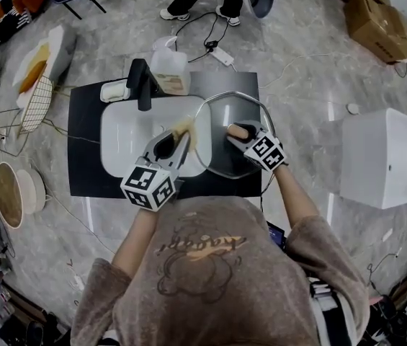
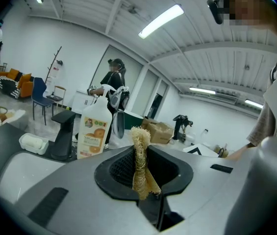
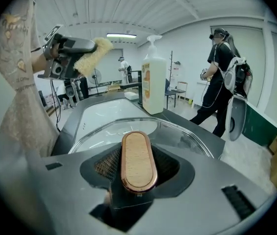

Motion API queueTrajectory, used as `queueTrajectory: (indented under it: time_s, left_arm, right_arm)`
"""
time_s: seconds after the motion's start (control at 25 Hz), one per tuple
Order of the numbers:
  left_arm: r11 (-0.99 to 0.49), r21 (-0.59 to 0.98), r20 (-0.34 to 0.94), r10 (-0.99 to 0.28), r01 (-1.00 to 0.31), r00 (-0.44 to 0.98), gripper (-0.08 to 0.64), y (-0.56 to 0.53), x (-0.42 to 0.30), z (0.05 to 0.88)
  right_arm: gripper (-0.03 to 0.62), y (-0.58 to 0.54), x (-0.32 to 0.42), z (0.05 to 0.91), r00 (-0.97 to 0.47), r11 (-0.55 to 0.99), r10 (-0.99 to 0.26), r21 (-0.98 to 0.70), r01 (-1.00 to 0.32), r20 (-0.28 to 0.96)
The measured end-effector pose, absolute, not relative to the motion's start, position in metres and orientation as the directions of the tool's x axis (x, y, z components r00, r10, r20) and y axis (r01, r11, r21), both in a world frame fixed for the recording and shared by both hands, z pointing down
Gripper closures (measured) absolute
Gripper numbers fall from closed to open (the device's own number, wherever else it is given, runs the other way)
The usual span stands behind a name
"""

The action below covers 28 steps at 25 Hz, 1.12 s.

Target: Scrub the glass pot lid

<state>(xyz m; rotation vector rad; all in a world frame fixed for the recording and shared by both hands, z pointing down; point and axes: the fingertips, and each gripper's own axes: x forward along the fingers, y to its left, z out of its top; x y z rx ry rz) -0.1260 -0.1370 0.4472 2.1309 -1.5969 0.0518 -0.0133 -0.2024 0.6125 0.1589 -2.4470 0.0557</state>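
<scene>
Now the left gripper [image 1: 177,140] pinches a loofah scrubber [image 2: 140,163], and the right gripper [image 1: 243,135] grips the glass pot lid [image 3: 180,131] by its wooden handle [image 3: 138,161].

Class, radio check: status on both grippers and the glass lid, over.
Right gripper shut on lid handle, glass lid at the sink's right edge. Left gripper shut on loofah, raised beside it. Nothing between loofah and glass.
</scene>
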Motion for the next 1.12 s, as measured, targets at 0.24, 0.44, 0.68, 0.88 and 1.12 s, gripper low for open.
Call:
queueTrajectory:
  time_s: [0.24, 0.44, 0.68, 0.88, 1.12]
  left_arm:
    - [-0.242, 0.348, 0.271, -0.899, -0.906, 0.344, 0.492, -0.142, -0.126, 0.444]
    - [-0.293, 0.357, 0.242, -0.888, -0.887, 0.39, 0.492, -0.148, -0.117, 0.444]
    - [-0.375, 0.367, 0.206, -0.86, -0.851, 0.467, 0.492, -0.159, -0.101, 0.431]
    - [-0.421, 0.36, 0.177, -0.845, -0.833, 0.504, 0.492, -0.163, -0.093, 0.414]
    - [-0.454, 0.362, 0.151, -0.833, -0.814, 0.532, 0.492, -0.165, -0.086, 0.404]
  right_arm:
    - [0.411, -0.201, 0.002, 0.58, -0.784, 0.969, -0.18, -0.027, -0.244, 0.594]
    - [0.411, -0.197, 0.032, 0.555, -0.792, 0.911, -0.302, -0.085, -0.404, 0.53]
    - [0.413, -0.19, 0.075, 0.526, -0.762, 0.784, -0.487, -0.172, -0.597, 0.427]
    - [0.413, -0.183, 0.101, 0.504, -0.76, 0.692, -0.568, -0.317, -0.649, 0.315]
    - [0.413, -0.172, 0.114, 0.479, -0.769, 0.628, -0.617, -0.483, -0.61, 0.169]
